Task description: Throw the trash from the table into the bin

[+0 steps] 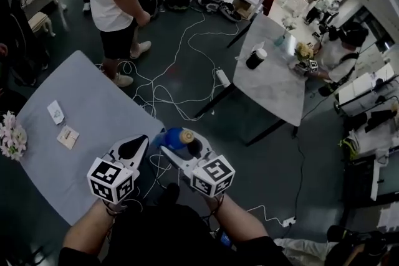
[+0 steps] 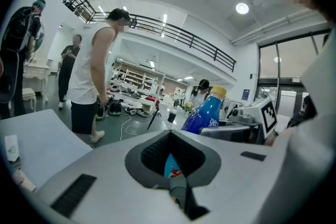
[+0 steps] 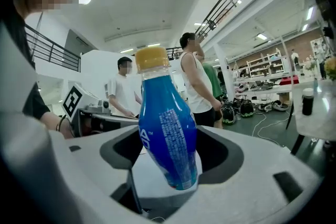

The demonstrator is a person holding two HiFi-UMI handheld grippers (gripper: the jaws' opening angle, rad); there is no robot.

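Print on the blue bottle (image 3: 167, 139) is illegible.

Blue bottle (image 3: 168, 134) with yellow cap (image 3: 152, 59), blue-and-red wrapper (image 2: 172, 168), black-and-white marker cubes (image 1: 112, 179), pale grey table (image 1: 93, 103)

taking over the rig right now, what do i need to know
Left gripper: jaws shut on a small blue wrapper.
Right gripper: jaws shut on the blue bottle, yellow cap on.
On the grey table: a white packet and a tan packet.
Done: two items lifted. No bin shows in any view.
Left: find the bin, drop both, then probably collect the two packets.
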